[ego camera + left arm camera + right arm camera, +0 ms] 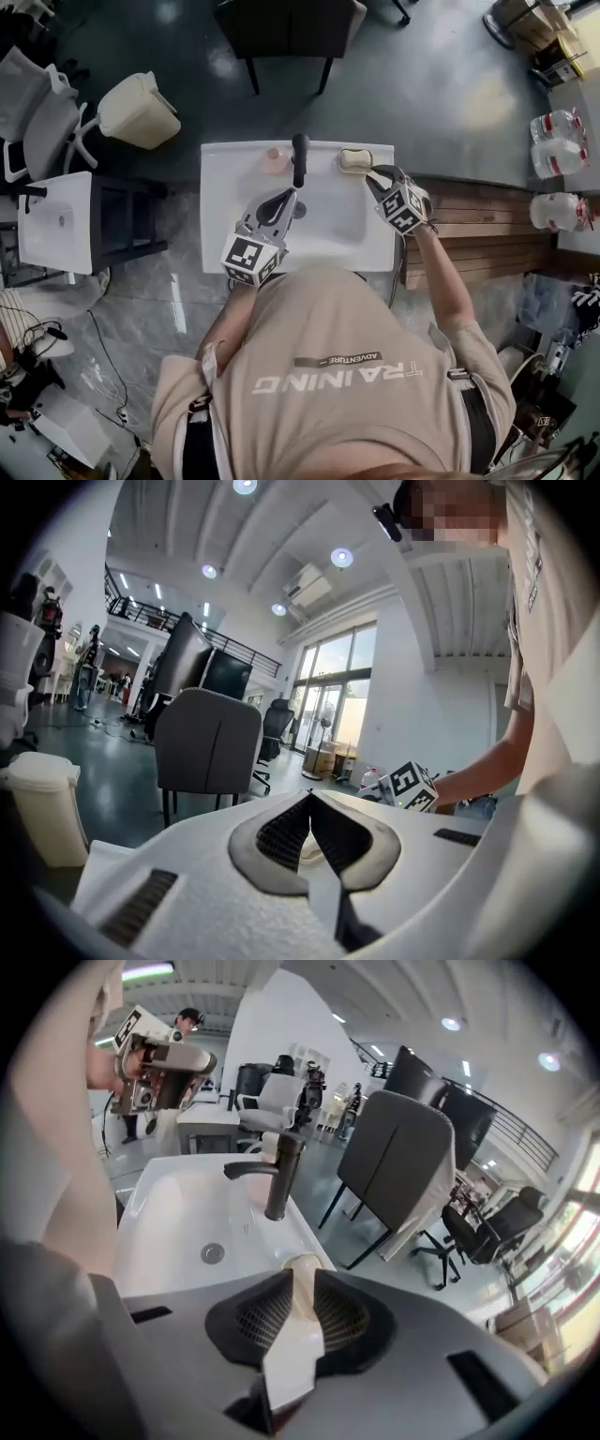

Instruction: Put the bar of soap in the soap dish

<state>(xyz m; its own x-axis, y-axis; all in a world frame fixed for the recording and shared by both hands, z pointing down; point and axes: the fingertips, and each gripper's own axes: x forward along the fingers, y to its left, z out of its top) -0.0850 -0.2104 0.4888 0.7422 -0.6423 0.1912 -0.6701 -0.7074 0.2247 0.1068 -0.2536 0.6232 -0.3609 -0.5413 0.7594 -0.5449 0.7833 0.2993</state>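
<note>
Pinches a cream, rounded bar of soap (300, 1309) between the black ribbed pads (253, 1321) of the right gripper (301, 1274), jaws drawn part-way in and pressed on its sides, rounded end poking out past the tips; from the head view, places it at the back right corner of the white ceramic basin (217, 187), just right of the dark metal tap (300, 157); cannot tell there whether clear of the rim or resting on it.

Hangs the left gripper (309, 803) low over the near left part of the basin, tips together on nothing, short of the tap.

Reads as the carry step: soap gripped, not yet in the pale pink round soap dish (274, 159) set on the back rim just left of the tap, apart from the soap with the tap between.

Calls next for a lift clear of the rim and a sweep leftward around or over the tap's upright neck; then a lowering onto the dish before easing the jaws apart; probably slippery, so steady pressure and no knock against the tap on the way.
</note>
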